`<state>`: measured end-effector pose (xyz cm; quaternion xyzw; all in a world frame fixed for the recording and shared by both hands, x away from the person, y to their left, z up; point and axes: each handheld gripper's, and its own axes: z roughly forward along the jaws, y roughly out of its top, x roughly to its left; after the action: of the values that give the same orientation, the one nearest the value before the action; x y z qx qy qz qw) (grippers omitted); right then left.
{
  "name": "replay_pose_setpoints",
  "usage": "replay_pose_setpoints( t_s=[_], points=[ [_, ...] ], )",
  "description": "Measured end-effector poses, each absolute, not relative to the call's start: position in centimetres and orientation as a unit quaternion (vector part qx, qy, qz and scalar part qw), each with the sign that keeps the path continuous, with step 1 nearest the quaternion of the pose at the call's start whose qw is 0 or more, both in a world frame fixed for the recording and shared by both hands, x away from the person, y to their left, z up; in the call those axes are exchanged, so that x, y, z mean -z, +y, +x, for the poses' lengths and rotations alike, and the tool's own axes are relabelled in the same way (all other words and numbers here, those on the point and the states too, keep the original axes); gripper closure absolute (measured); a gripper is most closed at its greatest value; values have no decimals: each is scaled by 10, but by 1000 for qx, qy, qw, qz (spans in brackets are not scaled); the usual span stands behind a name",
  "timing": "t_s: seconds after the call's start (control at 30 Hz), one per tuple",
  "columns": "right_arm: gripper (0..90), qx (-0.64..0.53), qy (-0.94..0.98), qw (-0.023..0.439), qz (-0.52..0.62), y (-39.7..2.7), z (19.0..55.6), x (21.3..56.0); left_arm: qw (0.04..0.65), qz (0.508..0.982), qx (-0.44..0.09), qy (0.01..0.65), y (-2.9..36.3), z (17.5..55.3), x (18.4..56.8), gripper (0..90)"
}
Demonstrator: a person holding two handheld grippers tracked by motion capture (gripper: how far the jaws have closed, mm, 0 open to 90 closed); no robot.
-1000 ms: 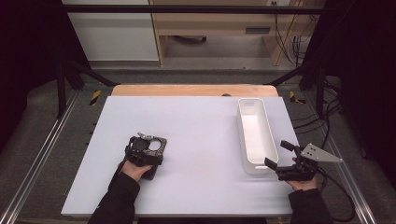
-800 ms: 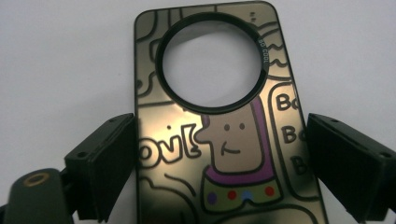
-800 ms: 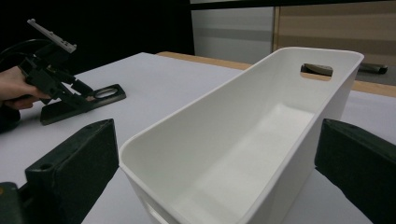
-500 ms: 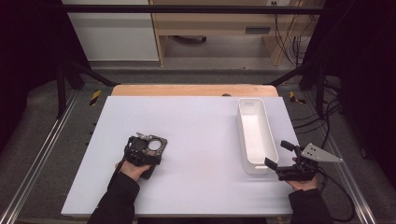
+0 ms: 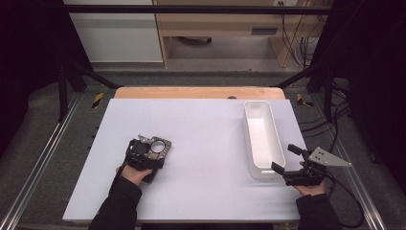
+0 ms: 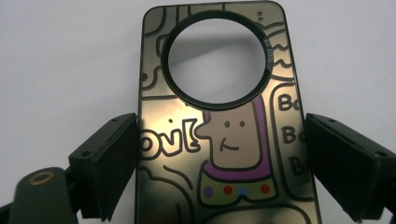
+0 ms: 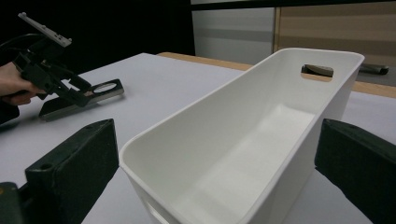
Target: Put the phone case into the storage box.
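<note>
Desk (image 5: pixel 206 120): white, wide, slick under flat things.
Bin (image 5: pixel 261 136): long, white, empty, right side; could skid if nudged at near end.
Phone case (image 6: pixel 224 140): flat on desk, left, well apart from bin; thin, could slide or tip on pinch.
Left tool (image 5: pixel 143 155): spread wide, straddling case, not gripping.
Right tool (image 5: pixel 292 165): gaping wide, bracketing bin's near end, holding nothing.
</note>
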<state>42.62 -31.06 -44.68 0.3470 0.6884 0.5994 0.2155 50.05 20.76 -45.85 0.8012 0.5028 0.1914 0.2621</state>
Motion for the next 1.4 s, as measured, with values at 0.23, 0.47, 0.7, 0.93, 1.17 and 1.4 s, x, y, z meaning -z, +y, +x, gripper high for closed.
replay_pose_setpoints(
  t_s=[0.23,0.47,0.7,0.93,1.17,1.4],
  points=[
    [1,-599,690,214,345,-310,426,446,283,803,-190,489,210,495,448,115],
    [1,-601,691,214,341,-309,425,445,303,812,-185,463,206,487,438,115],
    [1,-602,691,214,339,-309,425,444,321,821,-184,436,203,480,431,115],
    [1,-603,691,213,337,-308,424,443,337,825,-187,413,197,471,422,115],
    [1,-604,693,212,331,-307,424,441,353,827,-185,397,194,465,413,115],
    [1,-605,696,210,326,-304,423,440,359,834,-184,377,188,459,406,114]
  ],
)
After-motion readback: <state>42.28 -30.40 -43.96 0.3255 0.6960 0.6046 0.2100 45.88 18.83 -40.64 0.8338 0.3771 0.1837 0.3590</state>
